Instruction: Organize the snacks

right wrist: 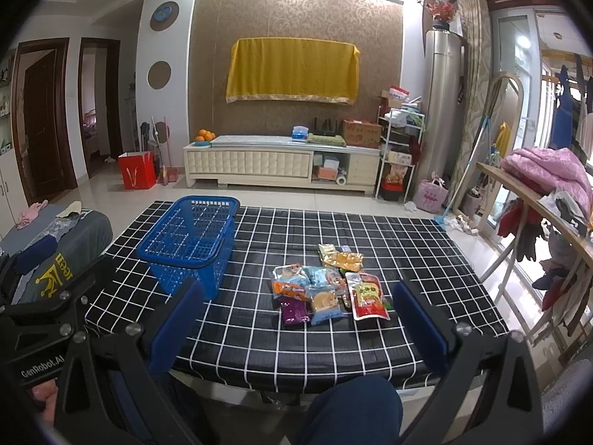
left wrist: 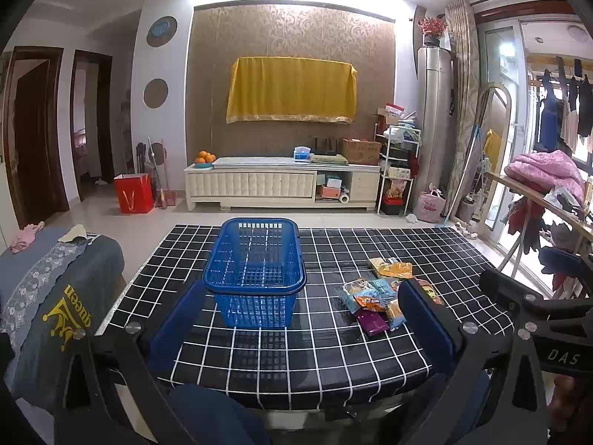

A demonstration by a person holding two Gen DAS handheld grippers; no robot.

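Note:
An empty blue plastic basket (left wrist: 255,270) stands on the black-and-white checked table (left wrist: 296,356), left of centre; it also shows in the right wrist view (right wrist: 191,244). Several snack packets (right wrist: 326,285) lie in a pile to its right, among them a red packet (right wrist: 368,296), a purple one (right wrist: 294,309) and an orange one (right wrist: 343,257). The pile also shows in the left wrist view (left wrist: 381,296). My left gripper (left wrist: 300,319) is open and empty, hovering near the table's front edge before the basket. My right gripper (right wrist: 296,319) is open and empty, just before the pile.
A sofa arm with grey clothing (left wrist: 55,296) sits left of the table. A wooden rack with pink bedding (right wrist: 548,174) stands to the right. A white TV cabinet (left wrist: 281,185) and red bag (left wrist: 134,193) are across the tiled floor. My knee (right wrist: 352,408) is below the table edge.

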